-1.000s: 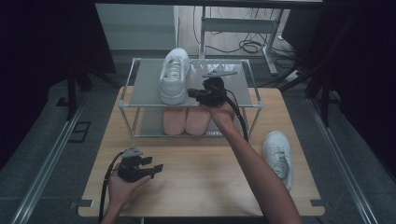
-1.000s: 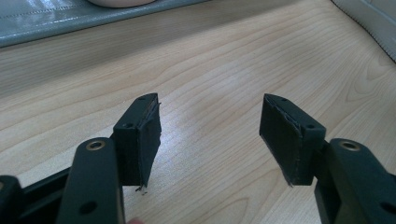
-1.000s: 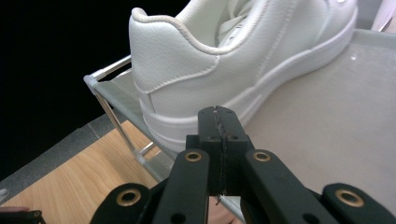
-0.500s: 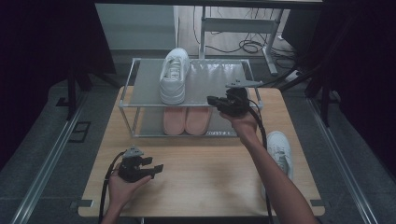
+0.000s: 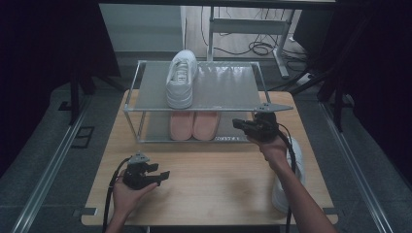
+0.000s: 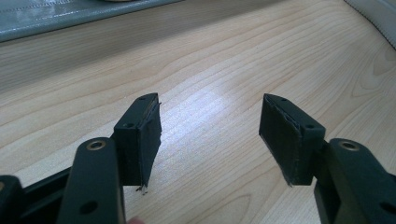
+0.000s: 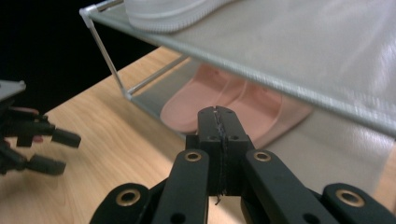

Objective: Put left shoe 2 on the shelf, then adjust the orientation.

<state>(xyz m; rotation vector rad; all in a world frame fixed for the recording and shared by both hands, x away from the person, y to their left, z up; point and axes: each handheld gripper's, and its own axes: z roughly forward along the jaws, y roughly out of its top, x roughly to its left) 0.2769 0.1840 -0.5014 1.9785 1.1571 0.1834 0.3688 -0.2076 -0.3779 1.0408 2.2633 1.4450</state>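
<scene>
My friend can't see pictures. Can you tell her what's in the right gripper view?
The right gripper has its two black fingers pressed shut with nothing between them, pointing at a pair of pink slippers on the lower shelf of a rack. A white shoe sits on the top shelf, and the left gripper rests open at the left over the wooden table.

Black grippers, brass-ringed screw holes, apparently bare forearms.
</scene>
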